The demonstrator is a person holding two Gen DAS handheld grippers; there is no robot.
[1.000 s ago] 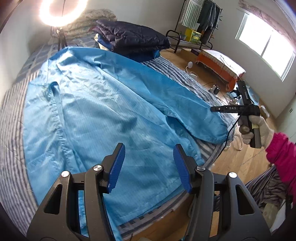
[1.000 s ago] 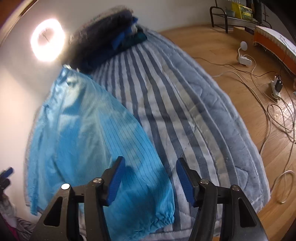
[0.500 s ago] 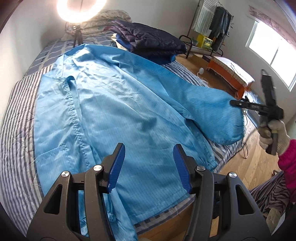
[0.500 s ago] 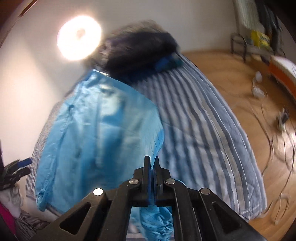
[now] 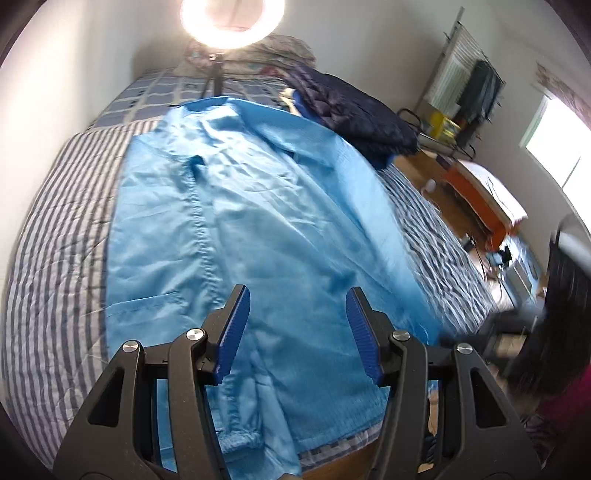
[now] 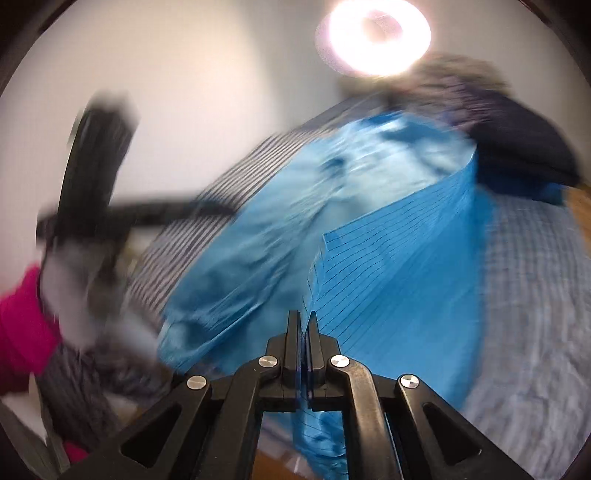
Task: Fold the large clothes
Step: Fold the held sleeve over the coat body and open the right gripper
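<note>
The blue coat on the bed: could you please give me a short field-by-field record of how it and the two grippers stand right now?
garment: blue coat, spread front-up on the striped bed
sleeve: lifted off the bed, pinched by the right gripper
right gripper: shut on the sleeve fabric
left gripper: open, over the coat's lower part, holding nothing
beyond the coat: folded dark quilted jacket, ring light
image quality: right wrist view motion-blurred

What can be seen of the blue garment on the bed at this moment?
The blue garment is a large, thin, slightly shiny light-blue coat with fine pinstripes, a collar, a stitched front placket, a chest pocket and elastic cuffs. It lies front-up and wrinkled on the striped bedcover. The right gripper is shut on one sleeve's fabric and holds it lifted above the body. The left gripper hangs open above the hem, not touching. A dark padded jacket lies at its shoulder.
</note>
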